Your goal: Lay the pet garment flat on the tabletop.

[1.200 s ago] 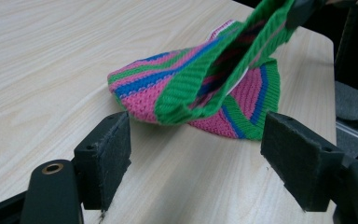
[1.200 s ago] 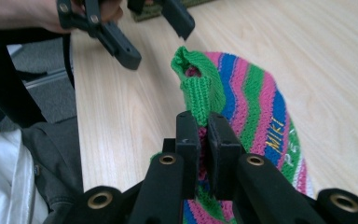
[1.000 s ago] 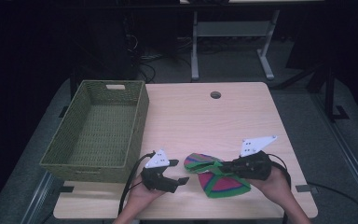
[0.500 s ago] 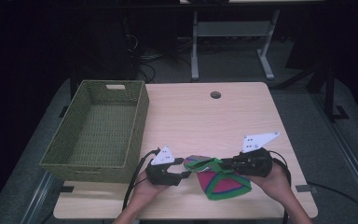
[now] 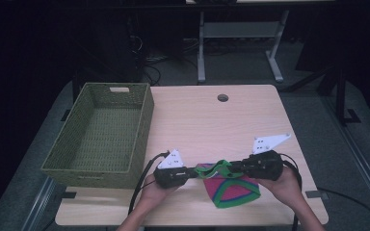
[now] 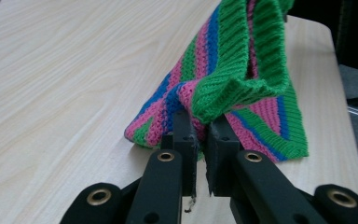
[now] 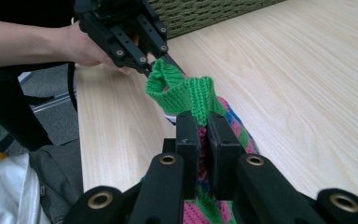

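A knitted hat striped in green, pink and blue lies near the table's front edge. My left gripper is shut on the left end of its green ribbed brim. My right gripper is shut on the brim's right end. The brim is stretched between the two and lifted a little, while the hat's crown rests on the wood. In the right gripper view the left gripper faces me, held by a hand.
A green woven basket stands at the table's left side. A round cable hole sits near the far edge of the light wooden table. A metal stand is on the floor behind.
Both grippers have closed in on the hat's brim and now hold it level between them. The left gripper moved right to the hat; the brim has come up off the table.
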`<state>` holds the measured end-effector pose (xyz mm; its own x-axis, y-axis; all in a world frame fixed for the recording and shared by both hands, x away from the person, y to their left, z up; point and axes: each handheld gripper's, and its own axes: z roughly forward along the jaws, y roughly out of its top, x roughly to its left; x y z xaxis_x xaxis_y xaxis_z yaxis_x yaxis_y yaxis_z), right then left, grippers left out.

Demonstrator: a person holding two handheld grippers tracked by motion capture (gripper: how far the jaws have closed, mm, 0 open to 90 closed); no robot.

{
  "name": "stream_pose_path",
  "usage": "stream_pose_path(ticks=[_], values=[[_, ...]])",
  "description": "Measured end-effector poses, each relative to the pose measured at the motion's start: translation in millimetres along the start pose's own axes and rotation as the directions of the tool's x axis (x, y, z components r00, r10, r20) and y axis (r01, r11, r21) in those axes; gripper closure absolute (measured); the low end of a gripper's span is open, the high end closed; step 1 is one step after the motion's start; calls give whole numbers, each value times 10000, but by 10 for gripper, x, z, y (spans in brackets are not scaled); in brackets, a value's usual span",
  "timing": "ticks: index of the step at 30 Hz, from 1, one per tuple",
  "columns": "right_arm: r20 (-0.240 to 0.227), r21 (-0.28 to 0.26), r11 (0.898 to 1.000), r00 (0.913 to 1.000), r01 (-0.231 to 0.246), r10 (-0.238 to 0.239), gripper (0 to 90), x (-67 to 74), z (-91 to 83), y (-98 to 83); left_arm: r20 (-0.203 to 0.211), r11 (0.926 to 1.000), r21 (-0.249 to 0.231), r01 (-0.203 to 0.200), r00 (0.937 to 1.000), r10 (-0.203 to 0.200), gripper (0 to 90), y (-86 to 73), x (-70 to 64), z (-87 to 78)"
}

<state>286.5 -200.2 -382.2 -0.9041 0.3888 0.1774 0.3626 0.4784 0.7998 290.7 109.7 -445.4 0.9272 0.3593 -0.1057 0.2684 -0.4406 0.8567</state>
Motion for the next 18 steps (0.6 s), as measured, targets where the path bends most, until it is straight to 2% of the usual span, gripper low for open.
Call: stream_pose_path(ticks=[3, 9, 18], values=[[51, 12, 10000, 10000, -19, 19, 843, -11, -9, -2, 159, 10000, -60, -64, 9999, 65, 847, 9, -2, -16], [132, 8, 9999, 9998, -114, 114, 845, -35, -28, -6, 501, 9997, -211, 87, 9987, -77, 851, 11, 21, -55], [199, 44, 9997, 9995, -230, 229, 845, -57, -45, -31, 605, 9992, -349, 184, 9980, -163, 852, 26, 48, -130]])
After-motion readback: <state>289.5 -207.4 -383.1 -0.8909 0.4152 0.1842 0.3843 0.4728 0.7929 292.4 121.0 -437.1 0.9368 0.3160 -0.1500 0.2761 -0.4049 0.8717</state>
